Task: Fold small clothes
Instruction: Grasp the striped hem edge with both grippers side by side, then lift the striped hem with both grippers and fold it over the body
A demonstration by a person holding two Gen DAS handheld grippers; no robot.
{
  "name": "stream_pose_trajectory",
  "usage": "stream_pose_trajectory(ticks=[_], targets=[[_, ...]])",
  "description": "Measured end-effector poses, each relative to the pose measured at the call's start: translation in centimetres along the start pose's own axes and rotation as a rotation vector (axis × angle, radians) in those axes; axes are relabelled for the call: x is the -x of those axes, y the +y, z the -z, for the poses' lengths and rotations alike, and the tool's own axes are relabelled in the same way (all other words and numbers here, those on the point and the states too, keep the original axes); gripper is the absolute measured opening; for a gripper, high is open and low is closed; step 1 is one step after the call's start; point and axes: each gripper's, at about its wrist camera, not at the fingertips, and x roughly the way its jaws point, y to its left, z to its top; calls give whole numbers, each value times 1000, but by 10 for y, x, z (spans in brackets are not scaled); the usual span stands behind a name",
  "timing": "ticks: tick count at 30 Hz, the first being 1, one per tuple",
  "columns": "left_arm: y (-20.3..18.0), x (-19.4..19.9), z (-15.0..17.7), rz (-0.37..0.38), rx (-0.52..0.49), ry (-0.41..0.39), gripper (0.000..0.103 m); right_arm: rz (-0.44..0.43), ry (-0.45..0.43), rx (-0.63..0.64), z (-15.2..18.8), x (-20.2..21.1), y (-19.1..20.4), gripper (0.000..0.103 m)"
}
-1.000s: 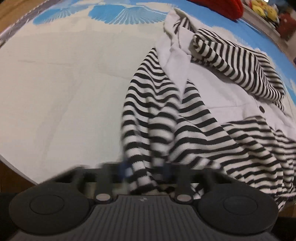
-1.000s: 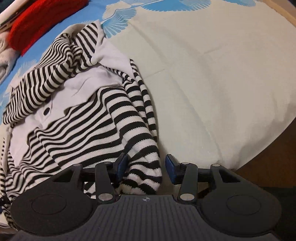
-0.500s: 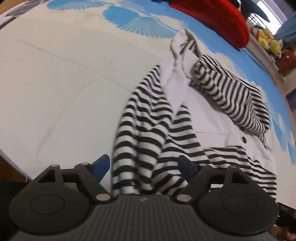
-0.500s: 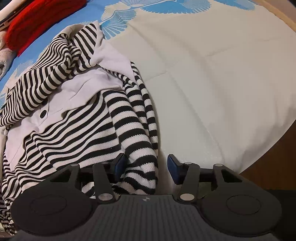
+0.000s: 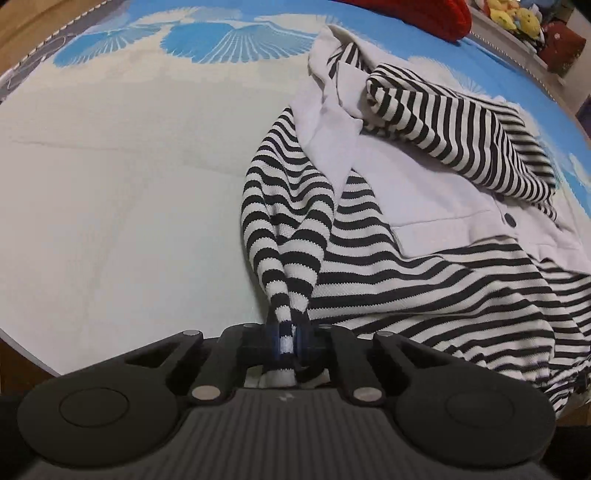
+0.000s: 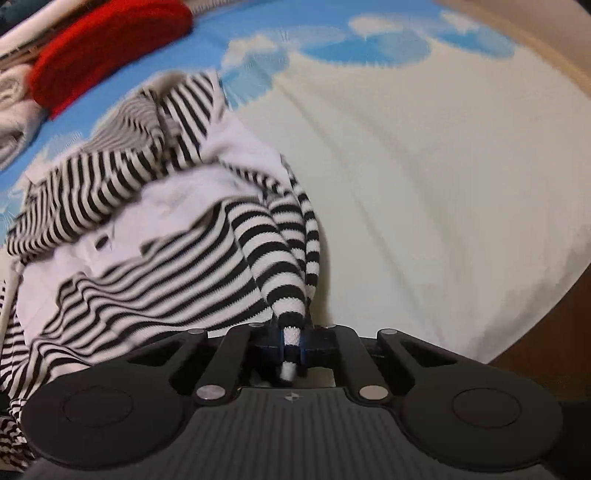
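A small black-and-white striped garment (image 5: 424,236) with a white front panel and a dark button lies crumpled on the pale bedspread (image 5: 110,184). My left gripper (image 5: 289,338) is shut on a bunched striped edge of it, and the cloth rises taut from the jaws. In the right wrist view the same striped garment (image 6: 155,258) fills the left half. My right gripper (image 6: 292,345) is shut on another striped edge, which is pulled into a narrow cone toward the jaws.
A red cloth (image 6: 107,44) and a pale folded item (image 6: 14,107) lie at the far edge of the bed. Blue shell prints (image 5: 236,44) mark the far bedspread. The wooden floor (image 6: 546,332) shows past the bed's near edge. Toys (image 5: 509,14) sit far right.
Both grippers were open around the striped edges half a second ago. Now both have closed on the cloth and pulled it taut. The right view is blurred by motion.
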Motion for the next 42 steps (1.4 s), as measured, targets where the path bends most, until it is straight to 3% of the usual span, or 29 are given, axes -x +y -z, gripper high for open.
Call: stream_pose_trajectory(ticks=[4, 5, 8, 11, 14, 18, 20, 27, 30, 34, 42], targets=[[6, -2, 0, 23, 40, 34, 17, 22, 7, -36, -1, -1, -9, 6], [6, -3, 0, 27, 39, 43, 21, 24, 23, -47, 0, -5, -11, 9], [2, -5, -1, 13, 21, 47, 28, 44, 97, -65, 3, -18, -11, 32], [1, -6, -1, 7, 14, 47, 29, 49, 103, -36, 5, -21, -6, 34], [0, -8, -1, 0, -3, 43, 29, 55, 99, 1, 6, -23, 1, 34], [-6, -10, 0, -11, -45, 33, 26, 36, 88, 34, 7, -22, 8, 12], [-7, -9, 0, -4, -61, 27, 16, 34, 77, 46, 8, -20, 8, 8], [-5, -8, 0, 2, -67, 32, 15, 18, 59, 31, 6, -17, 3, 7], [-7, -8, 2, -4, -85, 30, 16, 21, 82, 31, 8, -20, 3, 15], [-10, -8, 3, -13, -105, 22, 16, 38, 88, 84, 10, -20, 10, 16], [-8, -5, 5, -8, -105, 2, 13, 19, 63, 59, 7, -14, 5, 7]])
